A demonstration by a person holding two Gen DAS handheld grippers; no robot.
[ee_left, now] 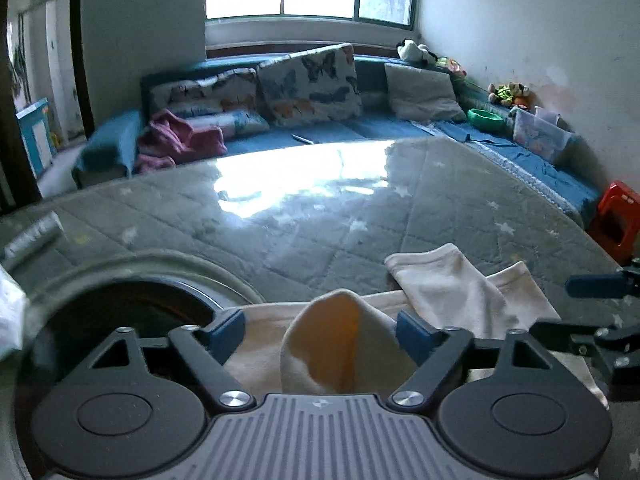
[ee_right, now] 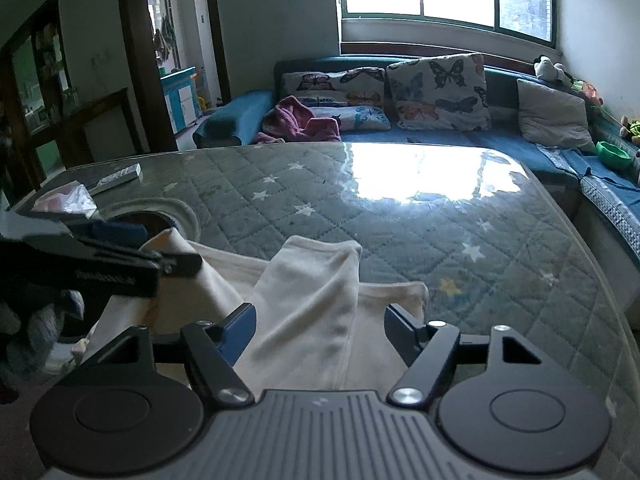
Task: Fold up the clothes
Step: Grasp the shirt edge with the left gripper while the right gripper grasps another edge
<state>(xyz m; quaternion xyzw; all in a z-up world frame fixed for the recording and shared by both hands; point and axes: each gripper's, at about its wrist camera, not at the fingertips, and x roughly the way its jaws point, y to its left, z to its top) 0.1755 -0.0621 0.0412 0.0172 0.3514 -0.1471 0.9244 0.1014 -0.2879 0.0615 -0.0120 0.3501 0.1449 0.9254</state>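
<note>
While the cream garment lies bunched at the near edge of the glass-topped surface, both grippers stand spread: the left gripper straddles a raised fold without pinching it, and the right gripper straddles a sleeve-like flap. Best to close each on a single layer near an edge, then pull apart evenly so the cloth flattens before folding.

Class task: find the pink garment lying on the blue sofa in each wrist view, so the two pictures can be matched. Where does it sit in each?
Left wrist view: pink garment, upper left, at the sofa's left end.
Right wrist view: pink garment, upper centre-left, below the butterfly cushions.
Shared landmark: upright butterfly cushion, right of the garment.
</note>
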